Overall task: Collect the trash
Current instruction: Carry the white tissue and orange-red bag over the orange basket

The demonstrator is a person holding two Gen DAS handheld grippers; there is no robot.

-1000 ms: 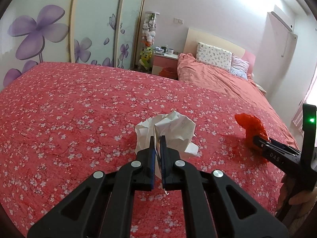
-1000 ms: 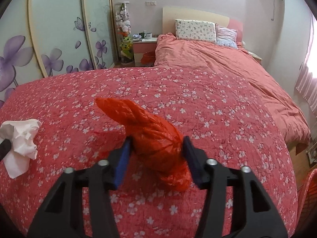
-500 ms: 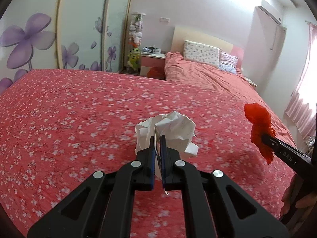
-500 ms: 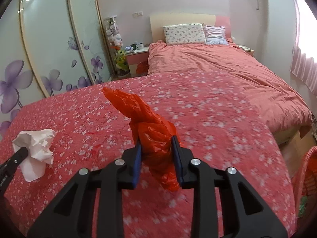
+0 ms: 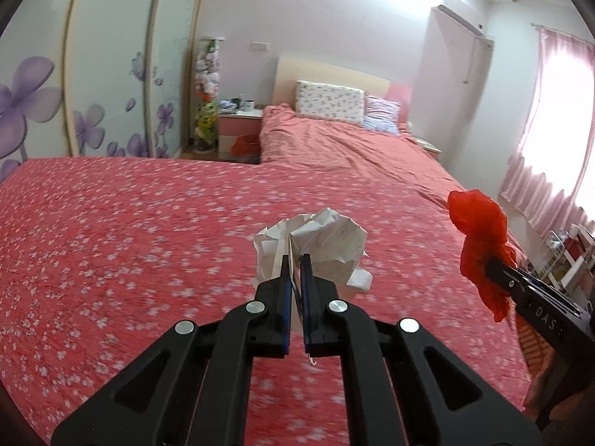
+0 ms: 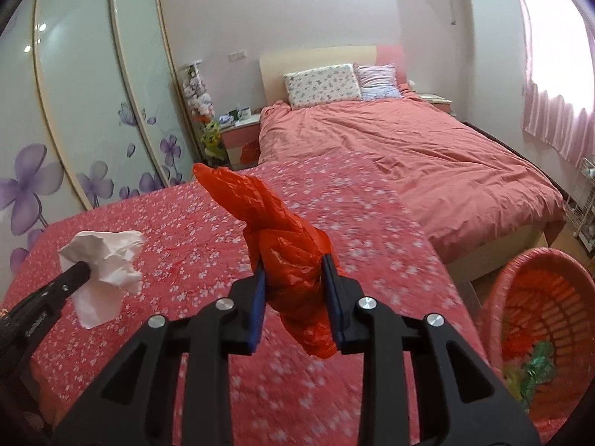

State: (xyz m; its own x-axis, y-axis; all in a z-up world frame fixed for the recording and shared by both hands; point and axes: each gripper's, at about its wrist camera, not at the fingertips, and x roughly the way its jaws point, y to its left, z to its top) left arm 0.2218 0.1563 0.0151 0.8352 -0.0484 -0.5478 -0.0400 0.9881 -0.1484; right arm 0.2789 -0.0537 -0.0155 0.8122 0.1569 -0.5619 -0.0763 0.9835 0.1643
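Trash lifted off the bedspread, basket at lower right

Left gripper (image 5: 295,260): clamped nearly flat on a fold of crumpled white paper (image 5: 319,245), held at centre frame of the left wrist view, clear of the red floral bedspread (image 5: 130,241) below. Same paper wad seen at left of the right wrist view (image 6: 108,264), pinched at the tip of the black fingers coming in from the lower left.

Right gripper (image 6: 293,282): jaws recently closing in, now pressed on both sides of a scrunched red plastic bag (image 6: 282,245), with blue pads (image 6: 258,304) squeezing its middle. Bag's twisted end sticking up toward the upper left of centre; loose tail hanging below the pads. Also seen at the right edge of the left wrist view (image 5: 479,238), raised above the bedspread.

Pink woven basket (image 6: 539,271) at lower right of the right wrist view, on the floor beside the bed, with greenish and red scraps inside. Salmon duvet (image 6: 409,148) and two pillows (image 6: 323,83) in the upper middle; wardrobe doors with purple flowers (image 6: 93,111) at left; pink curtain (image 6: 557,93) at the right edge.
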